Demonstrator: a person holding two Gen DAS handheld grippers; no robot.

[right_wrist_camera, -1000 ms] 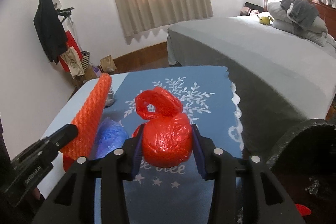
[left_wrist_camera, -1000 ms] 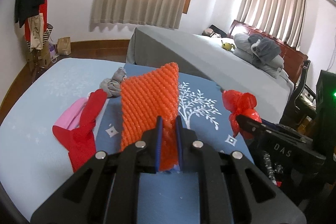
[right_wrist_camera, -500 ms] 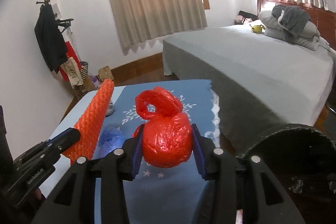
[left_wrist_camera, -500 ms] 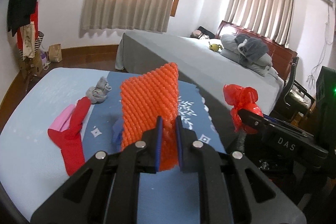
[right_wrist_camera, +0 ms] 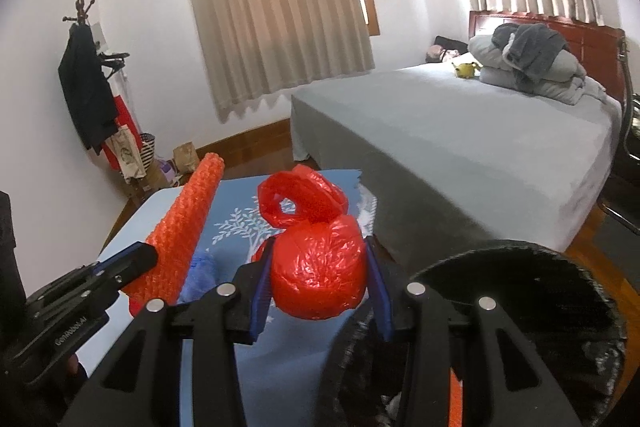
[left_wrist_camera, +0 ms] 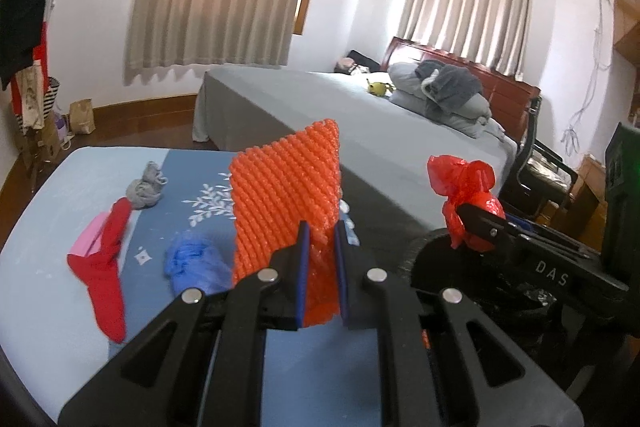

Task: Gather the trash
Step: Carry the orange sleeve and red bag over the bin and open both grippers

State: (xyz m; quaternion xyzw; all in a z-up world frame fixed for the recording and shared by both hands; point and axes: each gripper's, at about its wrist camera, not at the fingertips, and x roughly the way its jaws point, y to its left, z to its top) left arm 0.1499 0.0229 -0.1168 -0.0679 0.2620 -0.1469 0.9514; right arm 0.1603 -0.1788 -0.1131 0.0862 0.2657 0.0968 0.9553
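**Inspector:** Start with the largest item.

**Assistant:** A low bed [left_wrist_camera: 48,227] under a pale blue cover, with a darker blue cloth [right_wrist_camera: 236,199] printed with a white tree along its right side. A black bin [right_wrist_camera: 532,263] stands off the bed's near right corner, its rim showing in both views.

**Inspector:** Left gripper?

**Assistant:** The left gripper [left_wrist_camera: 320,255] has its jaws nearly together, pinching the lower edge of an orange foam net [left_wrist_camera: 286,191], which stands upright above the cloth.

**Inspector:** Right gripper?

**Assistant:** The right gripper [right_wrist_camera: 320,279] has its jaws partly apart, both pads pressed on a knotted red plastic bag [right_wrist_camera: 318,267]. The bag is in the air over the bed's near right corner, just beside the bin's rim.

**Inspector:** What lies on the bed?

**Assistant:** A red garment [left_wrist_camera: 106,267] over something pink near the left edge, a crumpled blue bag [left_wrist_camera: 192,263] on the cloth beside the net, and a small grey bundle [left_wrist_camera: 146,185] further back.
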